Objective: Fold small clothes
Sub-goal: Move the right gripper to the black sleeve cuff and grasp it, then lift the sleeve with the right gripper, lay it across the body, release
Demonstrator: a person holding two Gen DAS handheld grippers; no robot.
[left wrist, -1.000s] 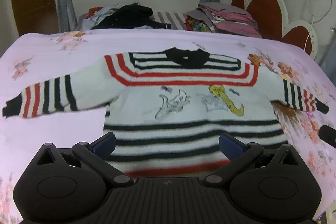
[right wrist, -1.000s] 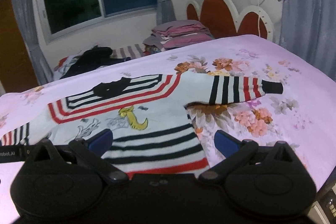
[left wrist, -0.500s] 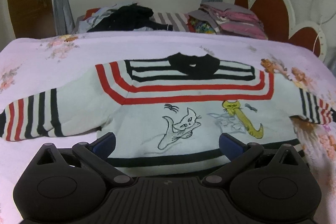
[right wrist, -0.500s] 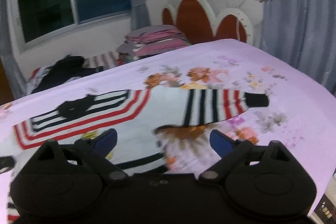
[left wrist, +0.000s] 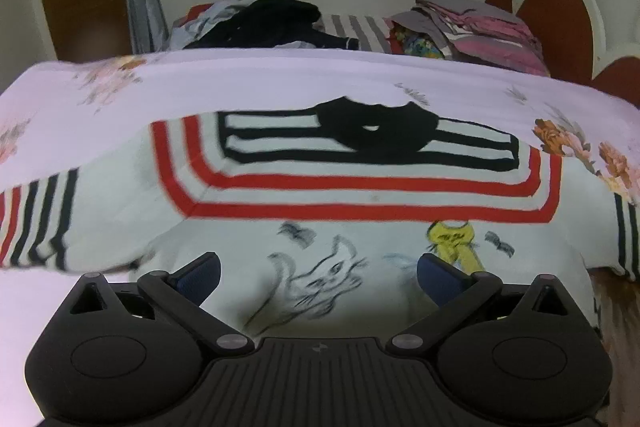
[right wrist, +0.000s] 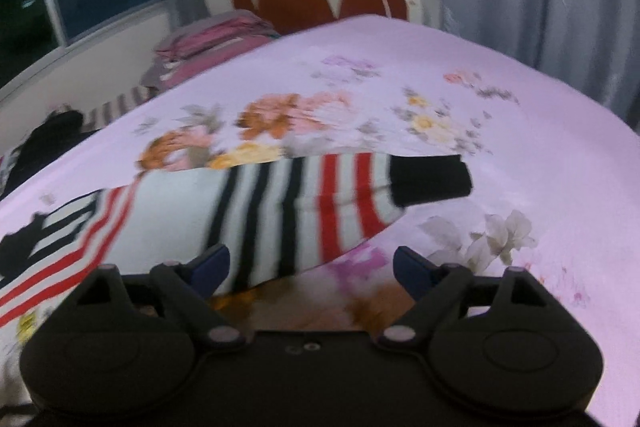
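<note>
Right gripper (right wrist: 310, 269) jaws closing above sweater (right wrist: 280, 211) sleeve edge.

Spread flat on pink floral bedsheet (left wrist: 256, 87): white knitted sweater with red and black stripes (left wrist: 360, 195); above it, black left gripper (left wrist: 318, 271), jaws apart.

Sweater (left wrist: 320, 195) flat on bed (left wrist: 240, 83), collar toward far edge, sleeves out sideways. Behind bed: clothes heap (left wrist: 272, 23) left, folded stack (left wrist: 480, 27) right, beside headboard (left wrist: 560, 7).
</note>
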